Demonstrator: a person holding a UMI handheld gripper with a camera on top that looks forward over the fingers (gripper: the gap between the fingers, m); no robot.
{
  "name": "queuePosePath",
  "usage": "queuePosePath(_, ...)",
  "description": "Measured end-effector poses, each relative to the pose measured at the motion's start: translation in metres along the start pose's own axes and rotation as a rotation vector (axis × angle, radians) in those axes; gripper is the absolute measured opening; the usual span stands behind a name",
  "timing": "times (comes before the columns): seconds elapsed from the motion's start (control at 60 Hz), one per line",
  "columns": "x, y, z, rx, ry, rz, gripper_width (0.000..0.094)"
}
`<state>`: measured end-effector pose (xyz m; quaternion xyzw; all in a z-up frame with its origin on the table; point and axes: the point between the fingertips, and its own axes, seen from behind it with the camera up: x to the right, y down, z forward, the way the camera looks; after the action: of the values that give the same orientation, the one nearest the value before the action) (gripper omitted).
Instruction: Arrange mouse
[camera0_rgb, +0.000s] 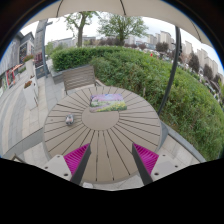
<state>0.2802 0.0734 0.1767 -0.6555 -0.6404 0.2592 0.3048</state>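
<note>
Outdoors, my gripper (111, 160) hangs above the near edge of a round slatted table (120, 135), fingers spread wide apart with nothing between them; each magenta pad (75, 157) faces inward over bare slats. Beyond the fingers and a little to their left lies a small dark object (69, 121), probably the mouse, though it is too small to tell for sure; it rests on the tabletop alone, well apart from both fingers. Farther ahead, past the table's middle, lies a flat purple-and-green mat (108, 101); I cannot tell whether anything rests on it. Behind the table stands a slatted chair (80, 77), with a green hedge (160, 75) to its right. I see no container on the tabletop.
</note>
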Motion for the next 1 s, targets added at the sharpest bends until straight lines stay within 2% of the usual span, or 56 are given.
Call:
queuePosePath(0.067, -0.015, -0.003, -0.013, 0.000, 0.001, -0.013, 0.0853)
queuePosePath(0.517, -0.150, -0.007, 0.056, -0.033, -0.088, -0.072, 0.0853)
queuePosePath(0.817, -0.246, -0.015, 0.104, 0.002, -0.148, -0.091, 0.0852)
queuePosePath(1.0, -0.272, -0.012, 0.144, 0.027, -0.141, -0.087, 0.0853)
